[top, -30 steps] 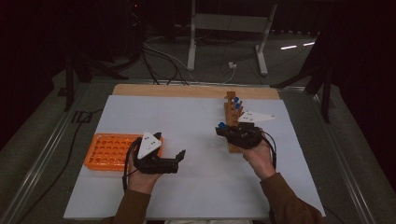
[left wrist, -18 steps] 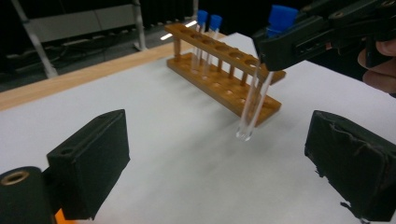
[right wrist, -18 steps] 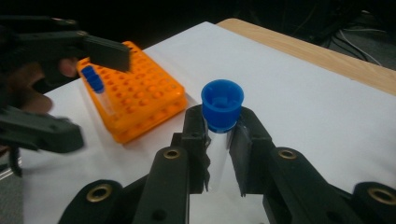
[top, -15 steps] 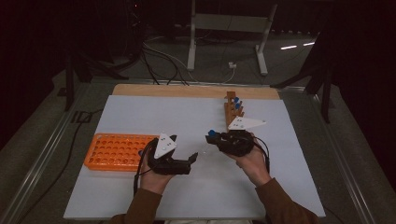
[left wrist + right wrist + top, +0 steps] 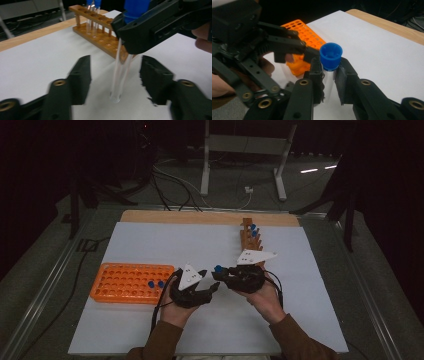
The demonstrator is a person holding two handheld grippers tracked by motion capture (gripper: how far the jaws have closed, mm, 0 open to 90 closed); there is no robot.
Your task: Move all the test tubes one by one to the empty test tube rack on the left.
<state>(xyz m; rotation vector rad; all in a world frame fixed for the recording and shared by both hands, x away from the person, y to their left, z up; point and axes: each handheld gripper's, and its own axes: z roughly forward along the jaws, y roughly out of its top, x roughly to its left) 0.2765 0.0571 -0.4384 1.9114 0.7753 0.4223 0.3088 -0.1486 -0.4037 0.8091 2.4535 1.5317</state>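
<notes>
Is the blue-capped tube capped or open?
Capped: a blue cap sits on the tube, held upright by the right gripper.

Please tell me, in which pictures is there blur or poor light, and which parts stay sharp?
High view: dark room, only the white table sheet is well lit. Left gripper view: the left gripper jaws smear with motion blur, the glass test tube between them looks soft, the wooden rack slightly hazy. Right gripper view: the blue cap is sharp; the orange rack behind is softer.
</notes>
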